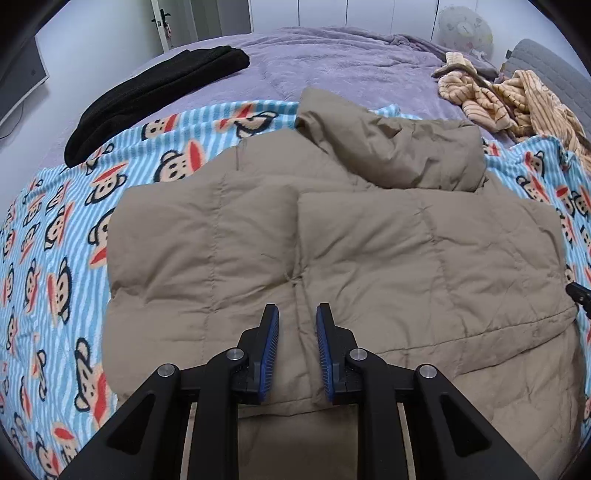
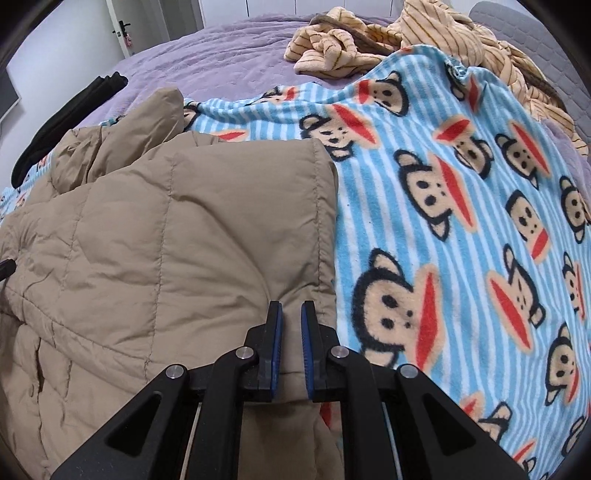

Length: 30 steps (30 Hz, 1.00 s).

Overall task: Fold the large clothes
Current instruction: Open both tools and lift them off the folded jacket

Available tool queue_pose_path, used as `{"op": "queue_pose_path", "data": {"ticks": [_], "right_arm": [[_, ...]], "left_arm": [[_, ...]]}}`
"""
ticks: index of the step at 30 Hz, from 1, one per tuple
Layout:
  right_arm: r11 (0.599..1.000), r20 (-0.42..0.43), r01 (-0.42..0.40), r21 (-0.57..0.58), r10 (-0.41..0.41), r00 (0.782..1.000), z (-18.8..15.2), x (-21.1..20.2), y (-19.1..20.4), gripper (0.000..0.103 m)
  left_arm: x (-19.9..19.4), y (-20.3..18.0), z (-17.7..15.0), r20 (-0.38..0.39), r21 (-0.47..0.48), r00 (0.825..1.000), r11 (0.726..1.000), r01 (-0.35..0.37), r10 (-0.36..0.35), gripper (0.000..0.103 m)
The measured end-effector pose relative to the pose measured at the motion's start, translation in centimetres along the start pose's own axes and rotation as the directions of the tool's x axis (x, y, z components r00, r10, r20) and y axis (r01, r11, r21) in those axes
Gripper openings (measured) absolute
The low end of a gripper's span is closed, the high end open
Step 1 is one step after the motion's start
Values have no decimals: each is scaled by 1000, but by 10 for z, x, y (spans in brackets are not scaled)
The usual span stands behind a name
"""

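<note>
A tan quilted puffer jacket (image 1: 332, 236) lies on a blue striped monkey-print blanket (image 1: 55, 236), sleeves folded in over the body, hood (image 1: 399, 147) at the far end. My left gripper (image 1: 297, 314) hovers over the jacket's near middle seam, jaws partly open with fabric between them but not clamped. In the right wrist view the jacket (image 2: 166, 229) fills the left half. My right gripper (image 2: 291, 310) sits at the jacket's right folded edge, jaws narrowly apart with tan fabric between the pads. The right gripper's tip shows at the left view's right edge (image 1: 580, 293).
A black folded garment (image 1: 155, 99) lies far left on the purple bedspread (image 1: 332, 62). Striped orange-cream clothes (image 1: 509, 99) are piled at the far right; they also show in the right wrist view (image 2: 369, 40). A grey headboard (image 1: 554, 70) and a door (image 1: 162, 22) stand beyond.
</note>
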State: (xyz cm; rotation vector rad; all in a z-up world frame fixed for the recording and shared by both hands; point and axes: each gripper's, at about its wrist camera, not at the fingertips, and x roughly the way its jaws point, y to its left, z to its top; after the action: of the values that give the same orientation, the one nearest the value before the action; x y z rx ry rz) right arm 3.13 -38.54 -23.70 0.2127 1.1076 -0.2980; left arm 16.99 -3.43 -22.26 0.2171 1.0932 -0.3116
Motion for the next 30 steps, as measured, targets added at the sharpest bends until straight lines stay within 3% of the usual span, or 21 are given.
{"op": "queue_pose_path", "data": {"ticks": [5, 11, 14, 16, 24, 25, 26, 27, 30], "right_arm": [[1000, -25, 17, 3, -17, 1000, -13, -23, 0, 12], [990, -103, -70, 121, 82, 991, -32, -47, -5, 15], [986, -125, -91, 139, 109, 986, -42, -59, 0, 27], [982, -134, -104, 156, 125, 983, -50, -68, 3, 52], [963, -168, -162, 215, 200, 965, -73, -98, 14, 55], [960, -170, -170, 220, 210, 963, -76, -102, 15, 56], [960, -170, -177, 219, 216, 961, -77, -105, 16, 58], [960, -170, -181, 215, 220, 961, -78, -109, 17, 60], [959, -171, -193, 206, 229, 958, -83, -119, 20, 63]], "left_arm": [[-13, 6, -10, -39, -26, 999, 1000, -10, 9, 23], [-44, 0, -24, -74, -3, 997, 1000, 8, -8, 23], [-63, -2, -32, -74, -11, 997, 1000, -10, 9, 23], [-74, -1, -38, -85, -32, 996, 999, -4, 2, 23], [-110, 5, -65, -112, -60, 994, 998, -8, 1, 23], [-114, 6, -68, -118, -63, 993, 998, -5, -3, 39], [-117, 6, -71, -125, -63, 992, 998, -11, 3, 91], [-123, 7, -74, -127, -70, 991, 997, -42, 33, 103], [-137, 3, -81, -111, -66, 993, 997, -38, 30, 102]]}}
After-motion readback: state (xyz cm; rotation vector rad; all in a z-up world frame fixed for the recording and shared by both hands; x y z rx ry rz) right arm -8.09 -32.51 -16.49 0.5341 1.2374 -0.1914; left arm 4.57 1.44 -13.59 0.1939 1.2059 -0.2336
